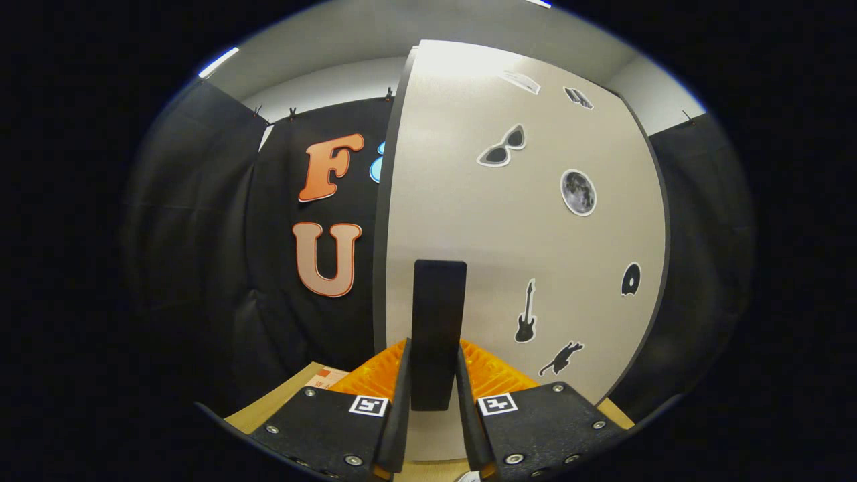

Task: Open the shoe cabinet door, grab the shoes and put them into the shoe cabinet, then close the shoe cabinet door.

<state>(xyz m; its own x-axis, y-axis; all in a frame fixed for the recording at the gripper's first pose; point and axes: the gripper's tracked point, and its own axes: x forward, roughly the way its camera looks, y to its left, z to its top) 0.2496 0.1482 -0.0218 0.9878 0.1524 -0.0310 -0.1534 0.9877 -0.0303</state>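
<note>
The shoe cabinet door (535,234) stands directly ahead of the gripper (434,375) as a pale, matte panel with a thin dark edge. A dark, upright, bar-shaped handle (438,321) is mounted on the door face. The lower part of this handle sits between the two fingers (398,395); the upper part rises above them.

The fingers are drawn in close, one against each side of the handle, with no visible gap on either side. The gripper appears clamped on the handle. Each finger body carries a small square black-and-white marker (369,405) on its upper face.

The door face to the right of the handle carries several stickers: sunglasses (502,147) high up, a moon disc (578,192) further right, a guitar (526,314) just right of the handle, a cat silhouette (561,358) below the guitar, and a dark round shape (630,279) near the far right edge. Two more stickers near the top of the door are too distorted to identify.

Left of the fingers, beyond the door's left edge, hangs the black cloth wall (227,254) of the booth. Below the fingers on the left lies a tan surface (281,402) with a small label (326,378) on it. A pale ceiling (348,40) with a light strip (217,62) is above.
</note>
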